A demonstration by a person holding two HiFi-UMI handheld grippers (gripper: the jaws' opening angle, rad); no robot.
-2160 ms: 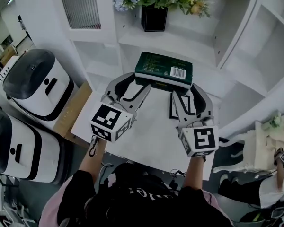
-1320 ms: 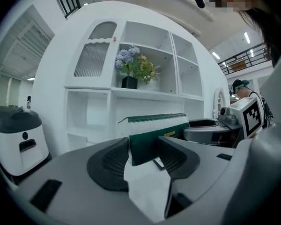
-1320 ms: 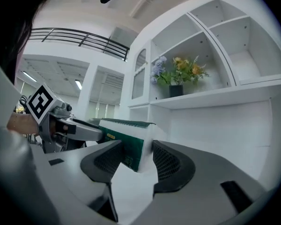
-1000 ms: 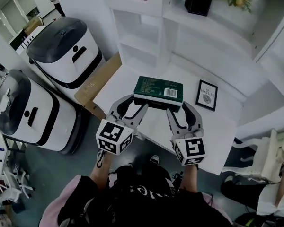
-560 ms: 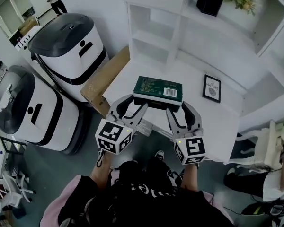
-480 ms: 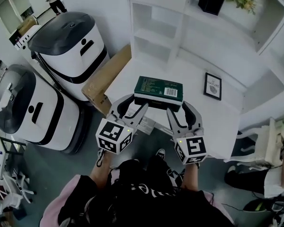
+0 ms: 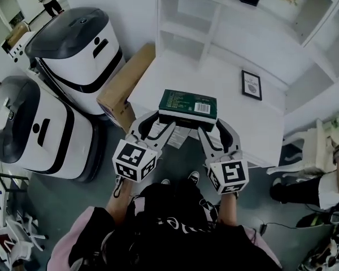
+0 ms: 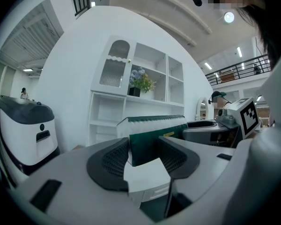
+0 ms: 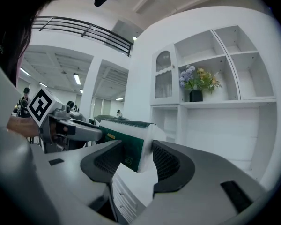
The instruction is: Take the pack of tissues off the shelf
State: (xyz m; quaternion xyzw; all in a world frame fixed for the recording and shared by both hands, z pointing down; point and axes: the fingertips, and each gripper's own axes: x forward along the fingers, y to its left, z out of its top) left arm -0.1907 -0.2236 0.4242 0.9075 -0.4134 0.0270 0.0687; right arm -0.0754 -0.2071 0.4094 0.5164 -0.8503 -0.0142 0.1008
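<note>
The left gripper [image 7: 158, 123] and the right gripper [image 7: 217, 130] are held side by side in front of the body, both pointed forward and away from the chest. Each is carried on a bare forearm, the left forearm [image 7: 114, 199] and the right forearm [image 7: 228, 208] being bent in close to the torso. The marker cubes are turned up toward the head. The jaws of each gripper are set wide and pressed onto one end of the pack of tissues [image 7: 187, 103], which is carried between the two.
</note>
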